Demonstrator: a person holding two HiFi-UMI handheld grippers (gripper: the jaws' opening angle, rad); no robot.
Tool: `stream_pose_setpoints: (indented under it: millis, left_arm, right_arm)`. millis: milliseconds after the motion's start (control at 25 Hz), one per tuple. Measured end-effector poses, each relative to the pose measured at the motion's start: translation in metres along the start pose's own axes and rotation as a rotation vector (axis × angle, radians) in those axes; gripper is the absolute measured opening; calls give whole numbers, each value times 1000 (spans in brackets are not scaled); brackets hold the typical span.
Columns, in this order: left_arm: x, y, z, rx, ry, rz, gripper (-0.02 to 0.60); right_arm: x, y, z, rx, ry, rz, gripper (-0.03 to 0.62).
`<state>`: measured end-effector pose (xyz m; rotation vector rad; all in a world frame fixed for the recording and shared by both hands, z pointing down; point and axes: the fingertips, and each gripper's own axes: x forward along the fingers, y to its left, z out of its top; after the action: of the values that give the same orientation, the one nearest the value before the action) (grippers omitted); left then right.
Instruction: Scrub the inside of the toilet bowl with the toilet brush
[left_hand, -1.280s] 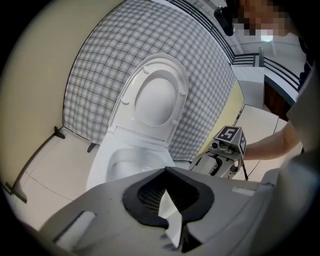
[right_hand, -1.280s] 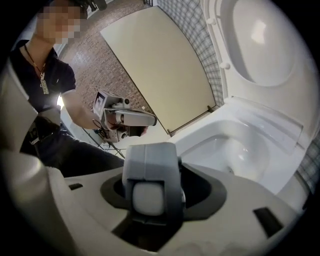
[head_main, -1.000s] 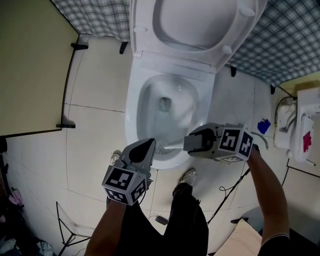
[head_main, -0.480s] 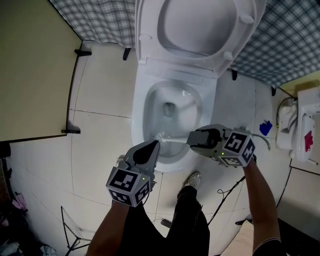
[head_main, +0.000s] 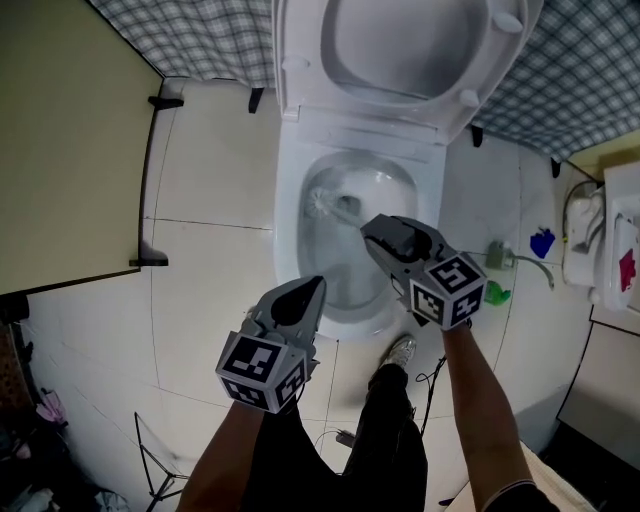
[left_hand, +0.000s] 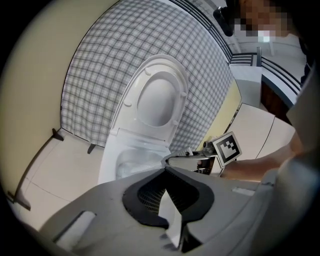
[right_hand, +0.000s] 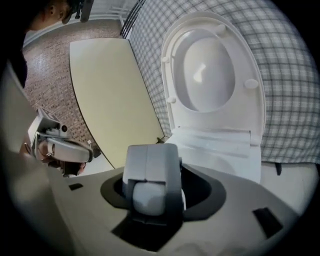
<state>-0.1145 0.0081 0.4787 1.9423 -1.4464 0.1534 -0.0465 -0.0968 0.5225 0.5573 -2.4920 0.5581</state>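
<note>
The white toilet bowl (head_main: 285, 235) stands with its lid up in the middle of the head view. The toilet brush head (head_main: 323, 203) lies inside the bowl against its far left wall. My right gripper (head_main: 380, 236) hovers over the bowl's right half, shut on the brush's grey handle (right_hand: 150, 172), which fills the space between its jaws. My left gripper (head_main: 308, 292) hangs over the front rim with its jaw tips together and nothing in them. In the left gripper view, its tip (left_hand: 166, 170) points at the bowl (left_hand: 131, 161).
The raised seat and lid (head_main: 400, 50) lean on a checked wall (head_main: 190, 35). A beige partition (head_main: 60, 130) on black feet stands at the left. A green item (head_main: 497, 293), a blue item (head_main: 542, 242) and a white fixture (head_main: 585, 250) lie at the right. The person's shoe (head_main: 401, 350) is below the bowl.
The right gripper swung from the bowl's right side to over it and turned to point inward. The brush head moved from the front rim to the far left wall. The left gripper stayed put.
</note>
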Motion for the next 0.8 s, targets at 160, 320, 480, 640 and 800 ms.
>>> stream_pose_setpoints:
  millis: [160, 320, 480, 640, 800]
  left_arm:
    - [-4, 6, -8, -19, 14, -3, 8]
    - [-1, 5, -7, -14, 17, -13, 8]
    - [4, 0, -2, 8, 28, -29, 8]
    - [8, -6, -3, 18, 36, -49, 8]
    - [8, -5, -5, 14, 32, -56, 8]
  right_arm:
    - [12, -5, 10, -23, -43, -95, 238]
    - [14, -14, 13, -95, -43, -222, 239]
    - [7, -29, 23, -154, -45, -350, 236]
    - [10, -31, 20, -171, -14, -343, 235]
    - [6, -24, 28, -242, -45, -377, 233]
